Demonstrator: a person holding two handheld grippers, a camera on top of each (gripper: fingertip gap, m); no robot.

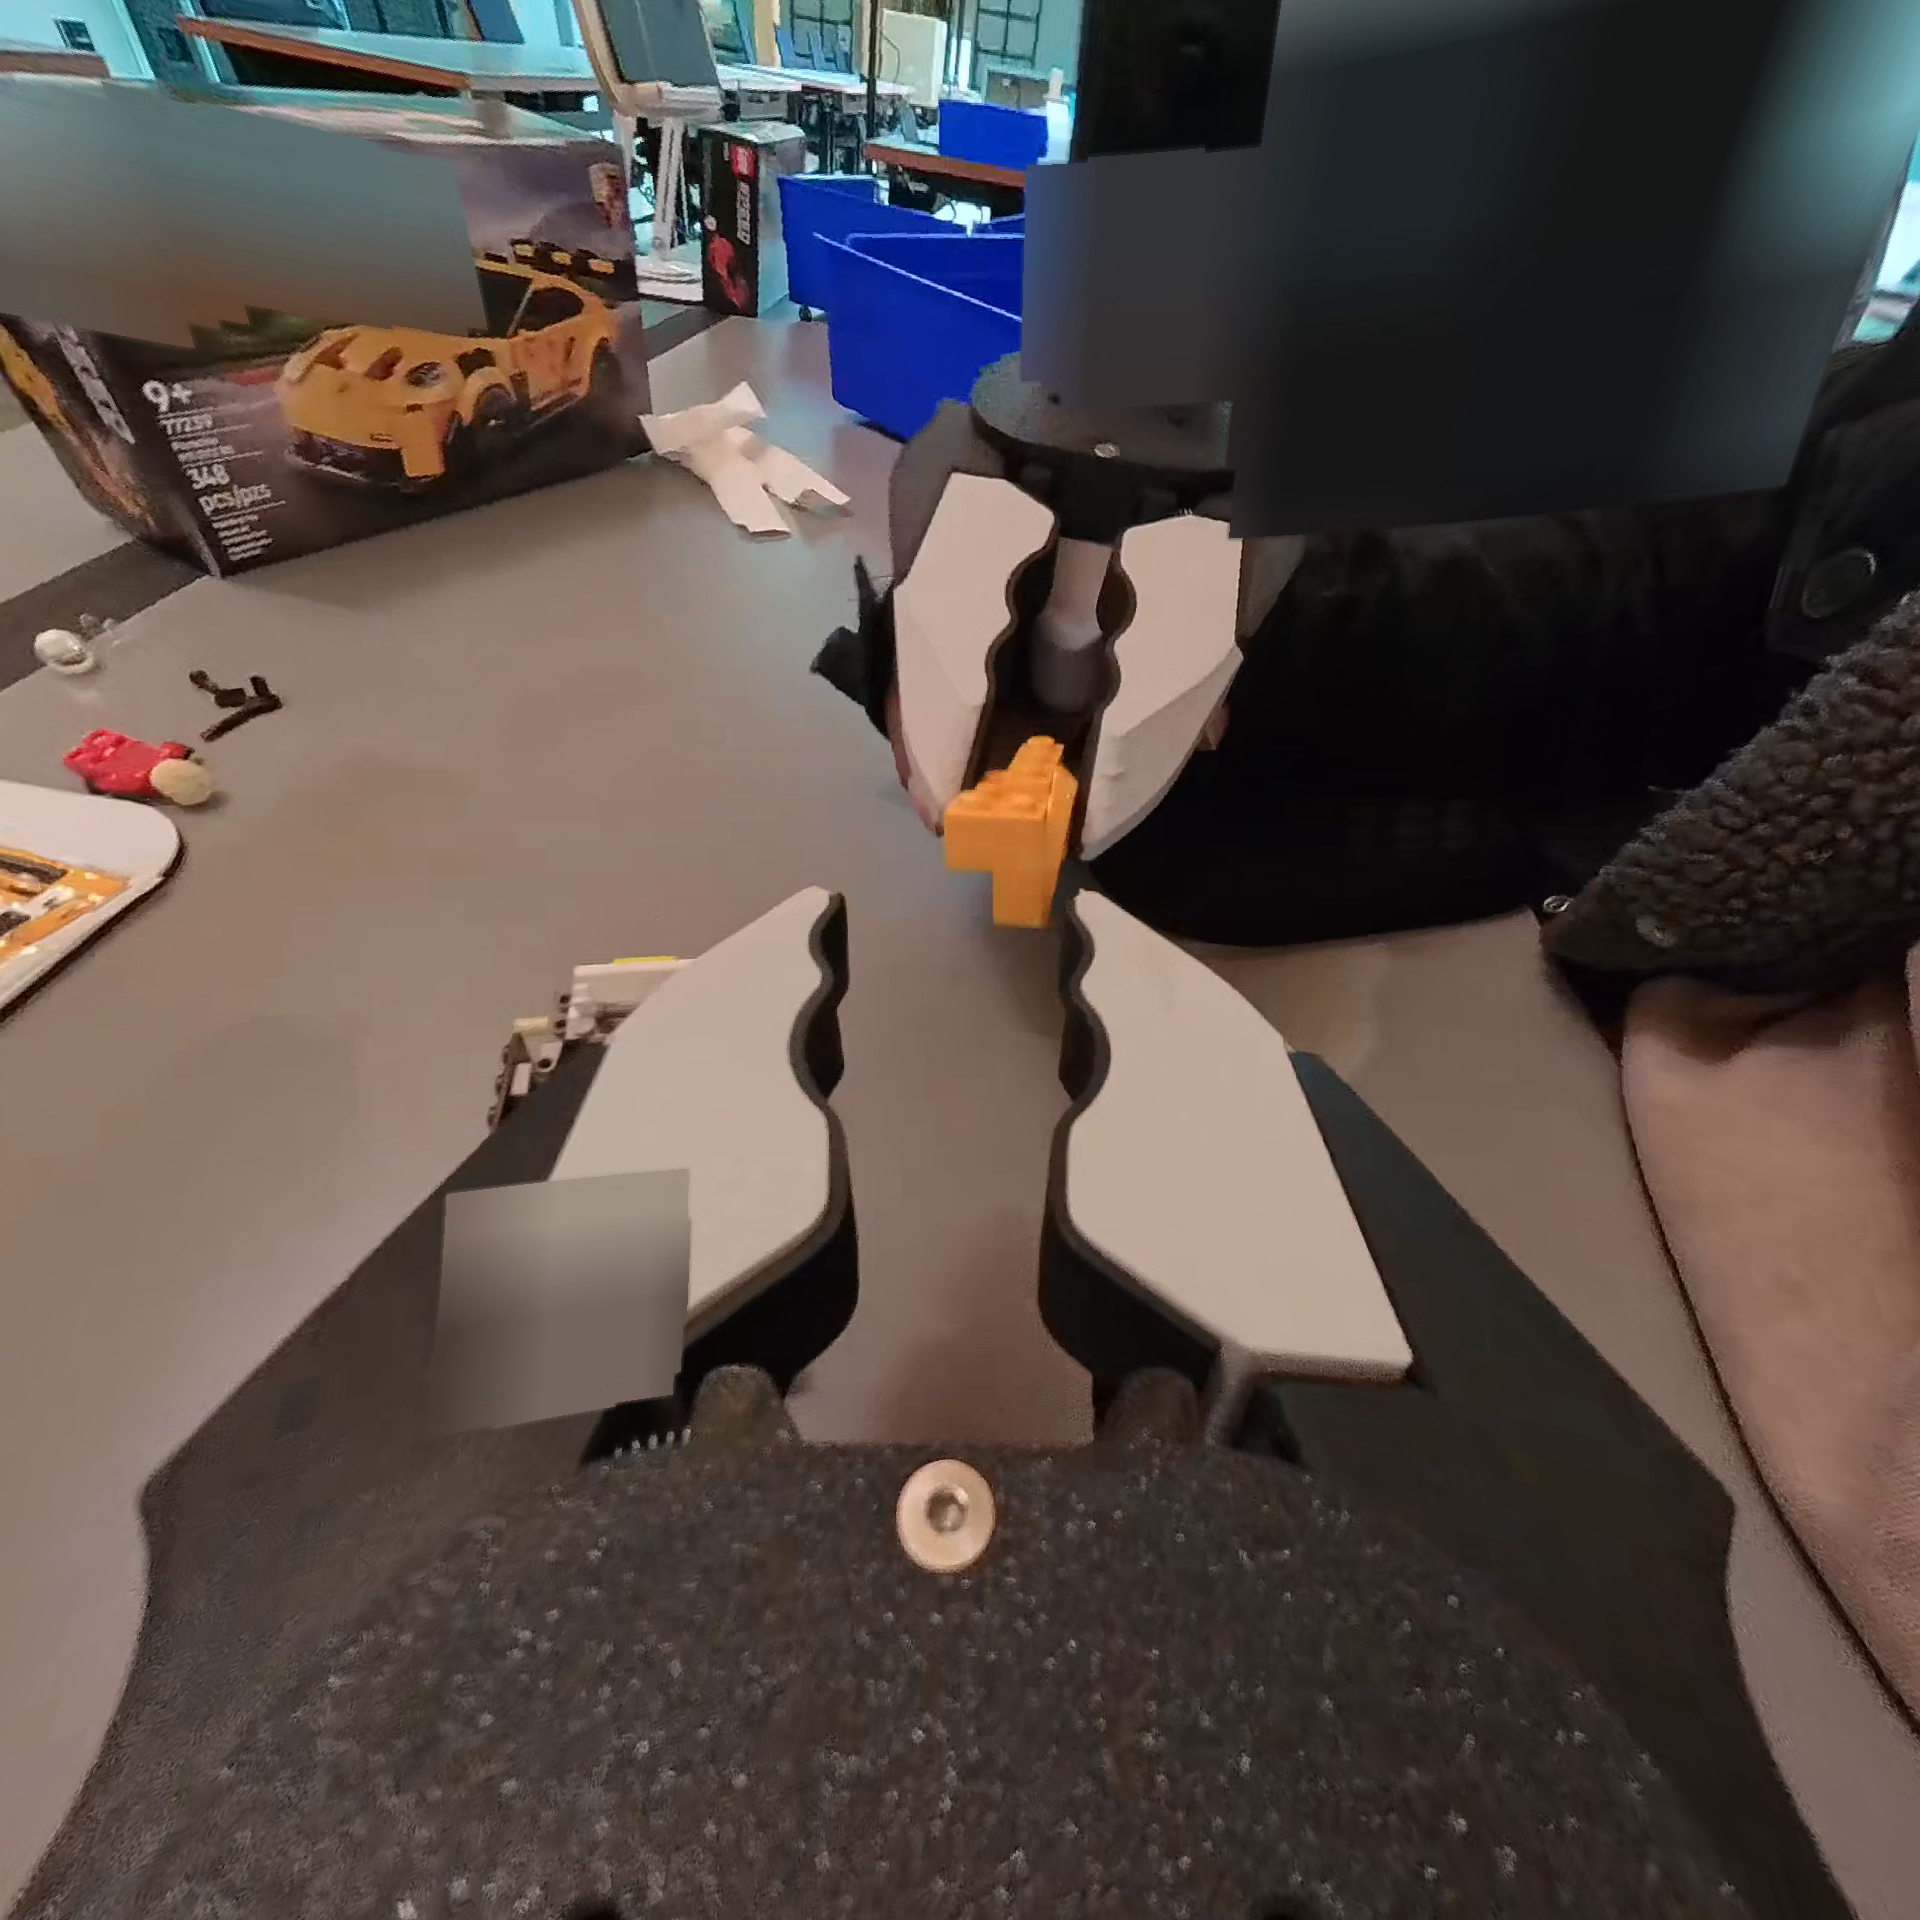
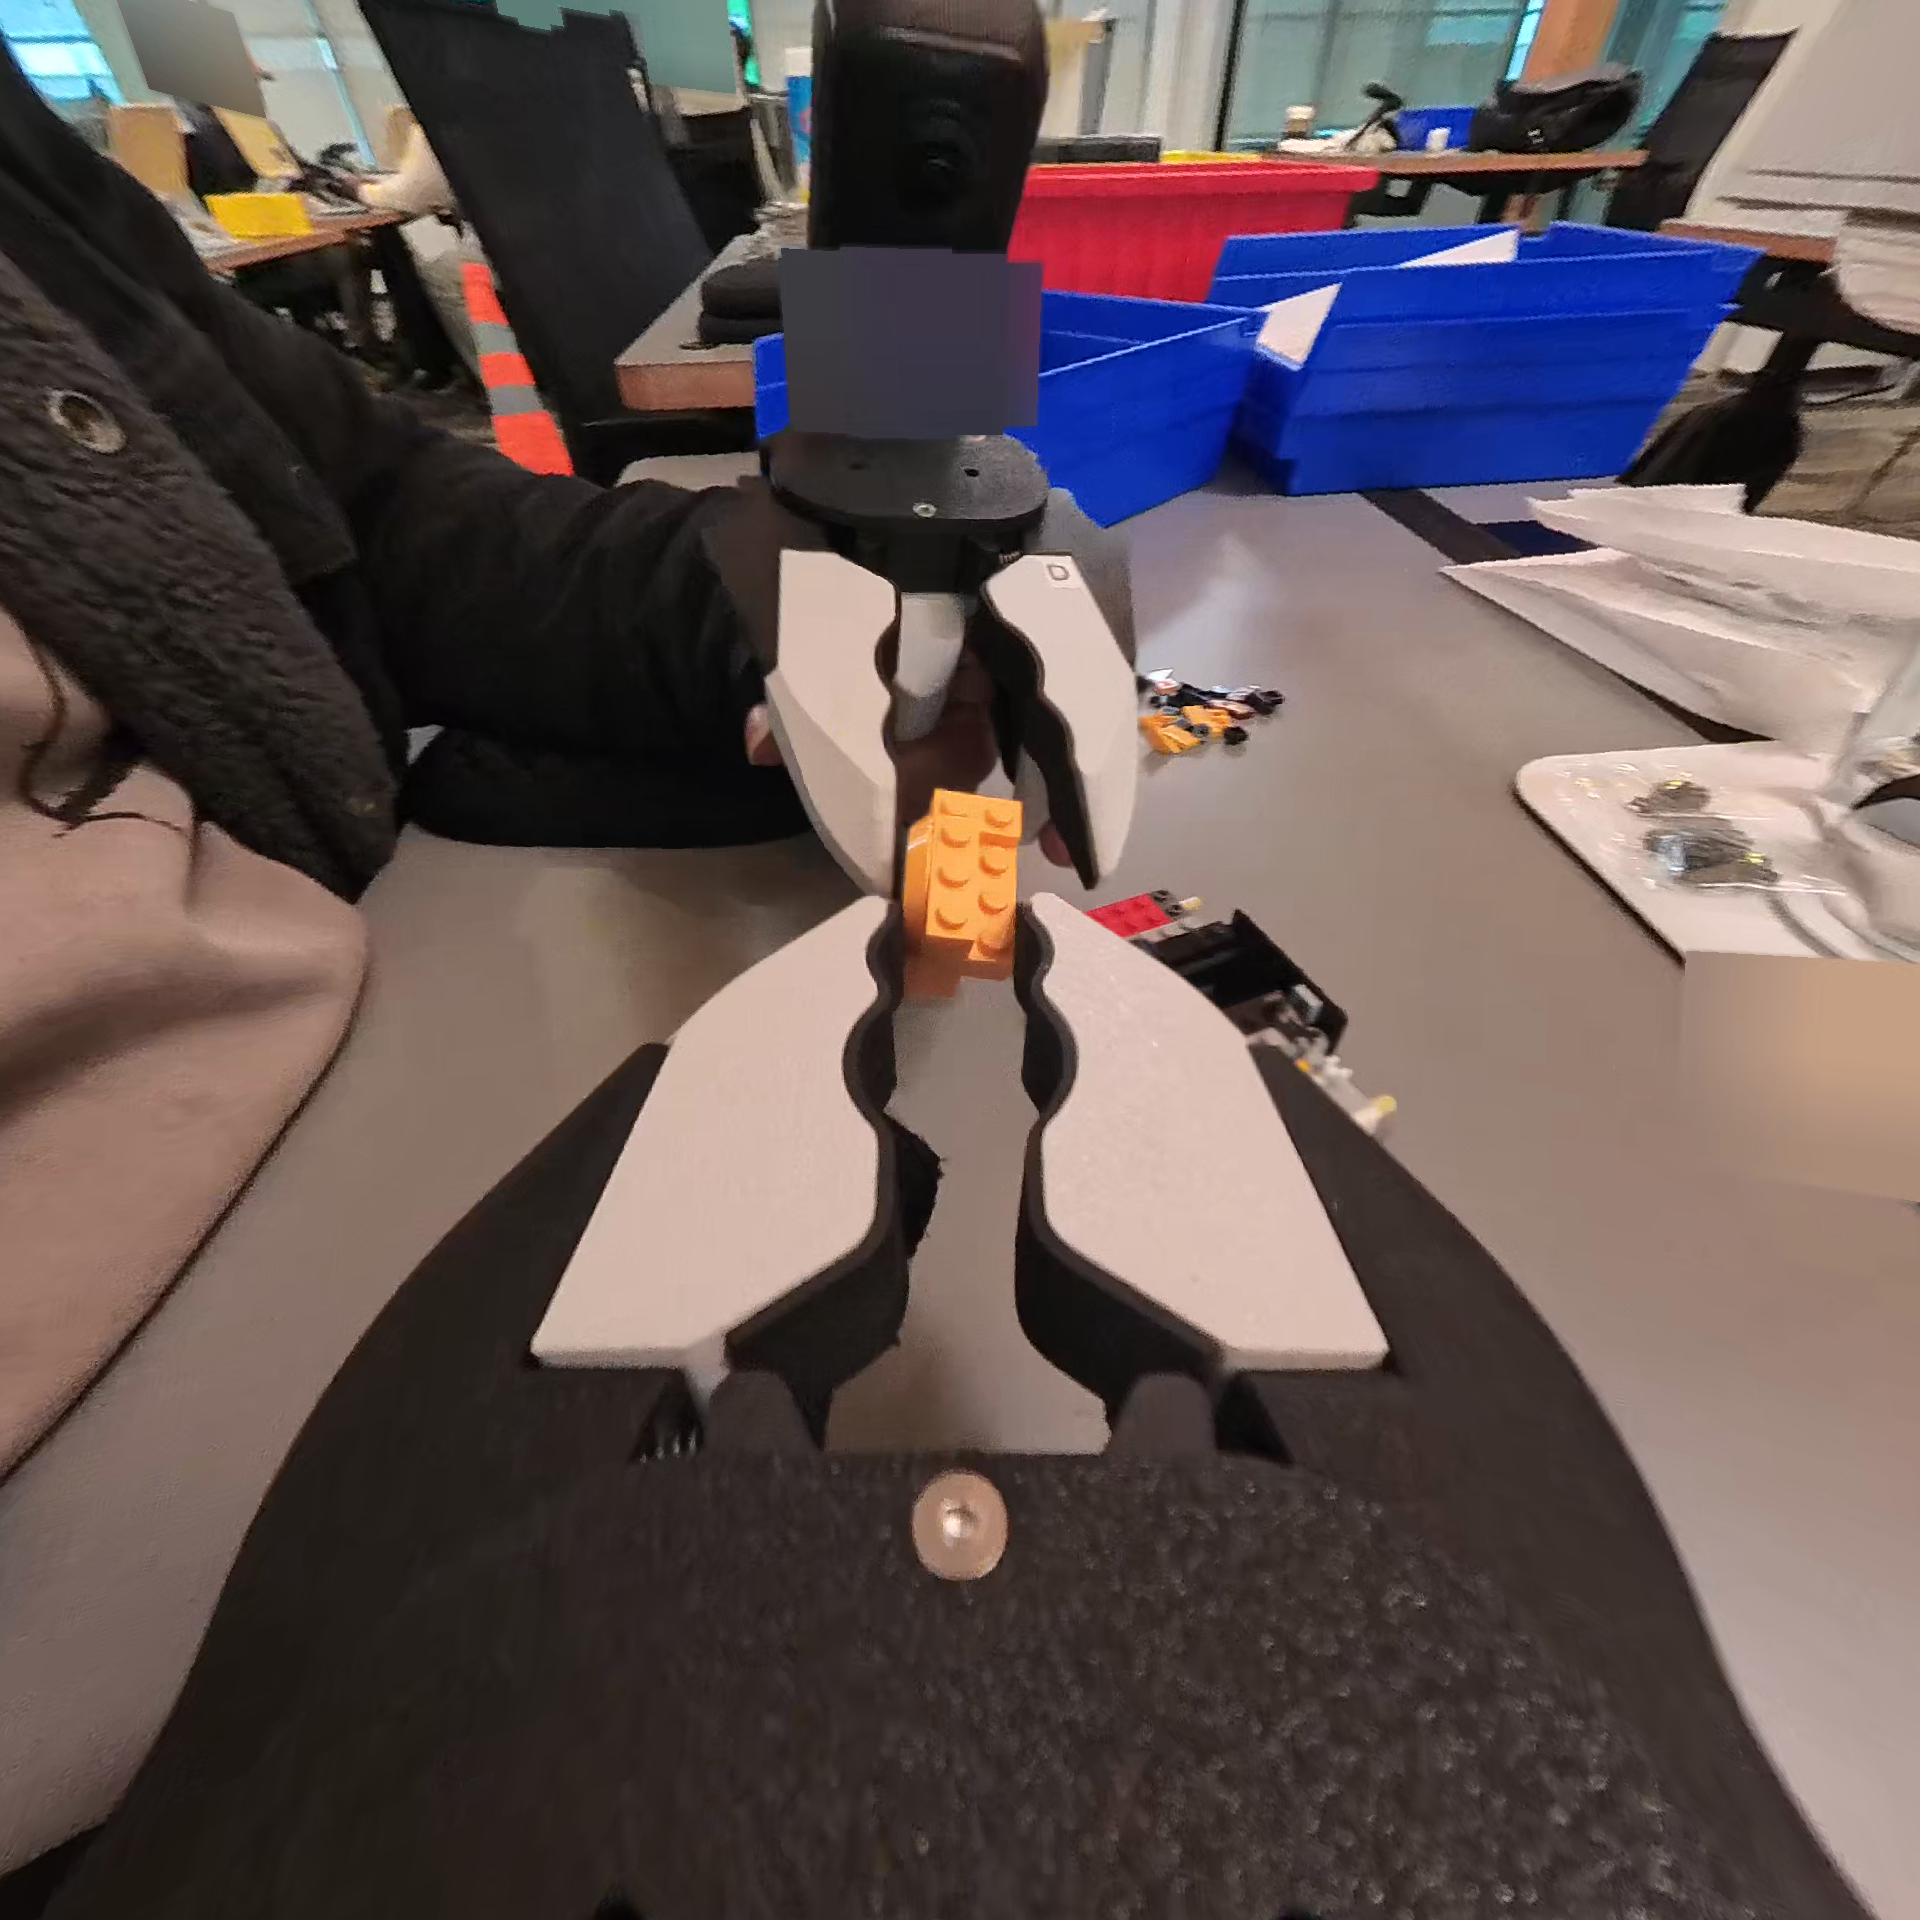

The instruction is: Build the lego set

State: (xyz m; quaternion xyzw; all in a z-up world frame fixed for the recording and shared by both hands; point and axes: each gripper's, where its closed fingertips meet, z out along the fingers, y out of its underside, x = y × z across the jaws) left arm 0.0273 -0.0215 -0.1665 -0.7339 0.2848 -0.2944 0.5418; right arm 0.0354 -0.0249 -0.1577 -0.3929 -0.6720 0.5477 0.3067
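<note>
An orange brick assembly [image 2: 961, 883] of a few joined bricks is clamped between my right gripper's [image 2: 961, 920] fingertips, held above the grey table [image 2: 1455, 1143]. In the left wrist view the same orange assembly [image 1: 1003, 831] sticks out of the right gripper [image 1: 1013, 821] facing me. My left gripper [image 1: 954, 914] is open and empty; its tips stand just at the assembly's free end, either side of it, without gripping. A partly built black, white and red model [image 2: 1226, 956] lies on the table beside both grippers, half hidden behind my left finger [image 1: 582, 1008].
The set's box [image 1: 364, 416] stands at the back left, with crumpled white paper [image 1: 738, 457] nearby. Loose red [image 1: 114, 758] and black pieces [image 1: 234, 701], a small pile of pieces [image 2: 1205, 717], a white tray [image 2: 1610, 810], blue bins [image 2: 1455, 343] and a person's dark sleeve [image 2: 468, 623] surround the work spot. The grippers are tip to tip, or close to it.
</note>
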